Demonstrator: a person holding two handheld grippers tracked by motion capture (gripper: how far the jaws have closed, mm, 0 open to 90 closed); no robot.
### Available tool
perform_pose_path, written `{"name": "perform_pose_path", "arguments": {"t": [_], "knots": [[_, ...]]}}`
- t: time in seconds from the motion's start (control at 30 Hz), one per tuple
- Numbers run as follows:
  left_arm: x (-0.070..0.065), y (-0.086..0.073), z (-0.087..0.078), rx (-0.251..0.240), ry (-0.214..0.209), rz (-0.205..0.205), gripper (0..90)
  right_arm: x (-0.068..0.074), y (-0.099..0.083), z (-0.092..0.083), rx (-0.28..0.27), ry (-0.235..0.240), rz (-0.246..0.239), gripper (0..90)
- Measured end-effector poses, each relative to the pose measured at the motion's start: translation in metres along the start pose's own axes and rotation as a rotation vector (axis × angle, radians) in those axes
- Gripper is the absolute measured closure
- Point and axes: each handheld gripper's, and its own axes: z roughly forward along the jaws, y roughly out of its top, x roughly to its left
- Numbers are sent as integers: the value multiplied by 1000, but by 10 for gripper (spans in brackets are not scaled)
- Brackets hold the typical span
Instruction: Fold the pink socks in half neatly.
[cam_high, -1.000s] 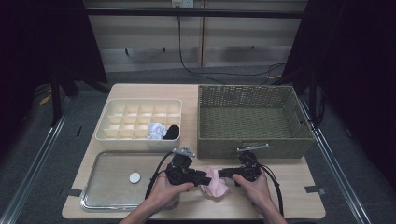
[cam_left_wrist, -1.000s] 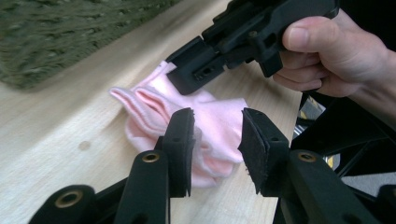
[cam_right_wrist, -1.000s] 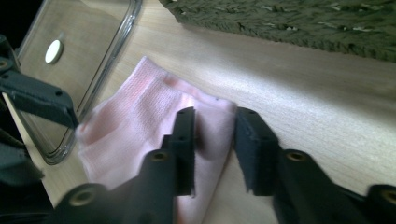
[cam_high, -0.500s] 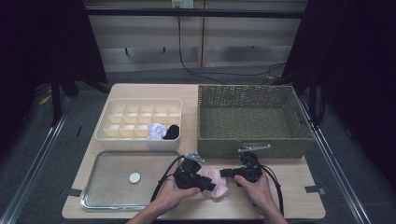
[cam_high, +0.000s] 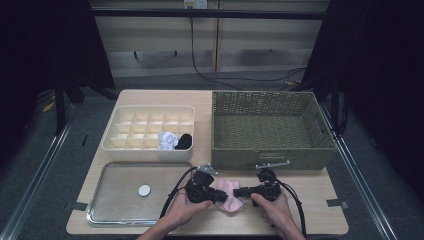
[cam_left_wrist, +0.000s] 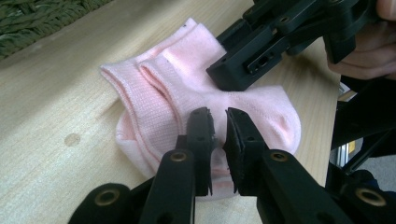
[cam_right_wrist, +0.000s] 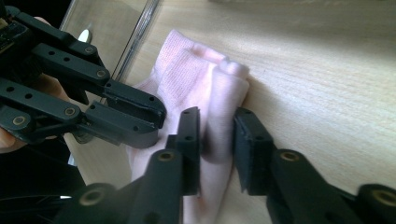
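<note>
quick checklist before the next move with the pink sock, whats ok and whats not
1. Left claw pinching a fold of the soft pink sock: ok; its jaws have just been closing.
2. Right claw gripping the sock: cannot tell; fabric sits between the jaws, which have just been opening.
3. Sock lying on the pale wooden table: ok.
4. Cream divided organiser box has free compartments: ok.
5. Green woven basket empty: ok.
</note>
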Motion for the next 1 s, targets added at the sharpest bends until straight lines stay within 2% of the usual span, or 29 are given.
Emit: {"name": "perform_pose_path", "arguments": {"t": [0.03, 0.07, 0.17, 0.3, 0.37, 0.4, 0.47, 0.5, 0.6, 0.63, 0.83, 0.87, 0.9, 0.93, 1.0], "knots": [[0, 0, 0, 0, 0, 0, 803, 1, 0, 0, 7, -2, 14, 788], [-1, 0, 1, -5, 1, -4, 803, 1, 0, 0, 7, -2, 14, 788], [0, 0, 0, 1, 2, -1, 805, 2, 1, -3, -7, 25, 12, 841], [-2, 0, 1, -2, 13, 11, 810, 7, 3, -7, -31, 46, 4, 845], [-2, 1, 3, -9, 16, -9, 809, 12, 6, -10, -43, 56, -8, 846], [-2, 1, 5, -10, 15, -2, 811, 13, 6, -10, -42, 54, -17, 846], [-4, 2, 7, -10, 5, -13, 820, 19, 8, -11, -40, 44, -28, 846], [-6, 3, 8, -8, 10, -1, 820, 19, 8, -12, -39, 40, -31, 846], [-9, 3, 7, -1, 13, 14, 780, 18, 7, -14, -34, 38, -23, 846], [-11, 3, 6, -1, 5, 17, 723, 16, 7, -16, -32, 33, -25, 846], [-14, 9, -9, -40, -6, 28, 656, 14, 6, -21, -30, 32, -30, 846], [-13, 10, -13, -50, -6, 23, 656, 14, 6, -21, -30, 32, -30, 846], [-12, 11, -16, -65, 14, 20, 650, 14, 5, -22, -30, 25, -35, 846], [-9, 11, -20, -73, 5, 4, 641, 13, 5, -24, -31, 24, -31, 847], [-2, 10, -23, -77, 24, -22, 618, 12, 4, -25, -34, 23, -33, 847]]}}
